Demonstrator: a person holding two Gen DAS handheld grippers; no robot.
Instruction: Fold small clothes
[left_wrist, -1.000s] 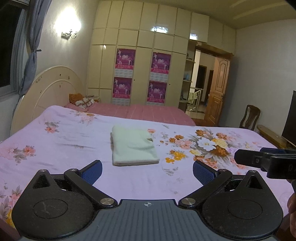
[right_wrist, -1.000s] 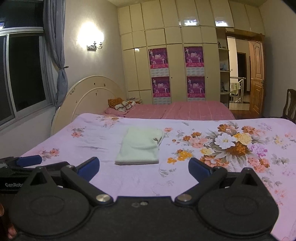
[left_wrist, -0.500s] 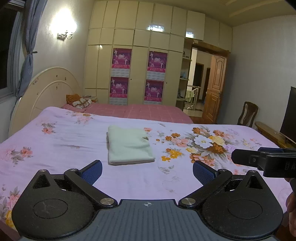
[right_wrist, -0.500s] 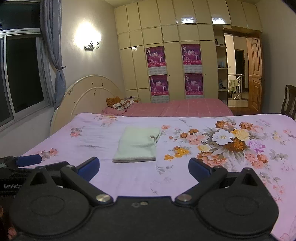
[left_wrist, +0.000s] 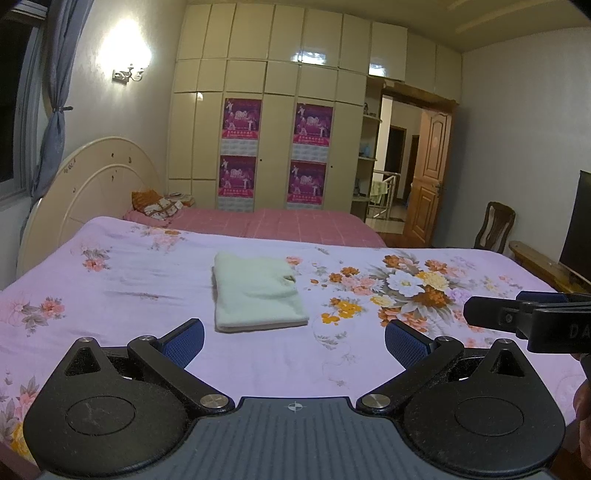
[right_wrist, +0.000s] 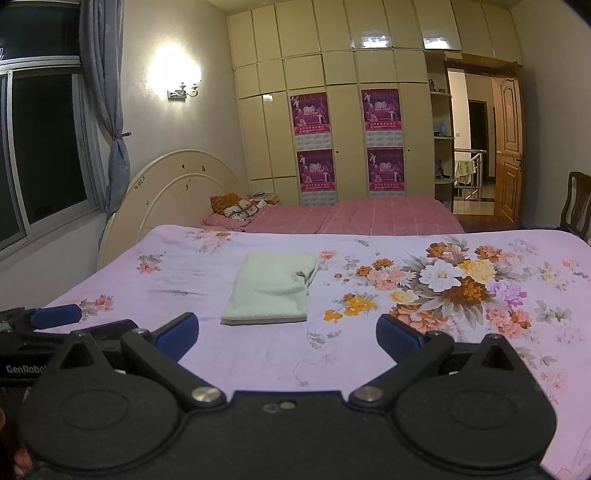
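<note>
1. Garment (left_wrist: 258, 291), pale green, lies folded on the bed (left_wrist: 110, 295), apart from my tongs.
2. Left tongs (left_wrist: 293, 341) and right tongs (right_wrist: 286, 334) gape wide, empty.
3. Snagging one layer would undo the fold, I judge.

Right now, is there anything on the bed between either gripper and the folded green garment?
Nothing visible. The folded green garment lies on the floral sheet, with only bare sheet between it and the open left gripper and open right gripper.
</note>
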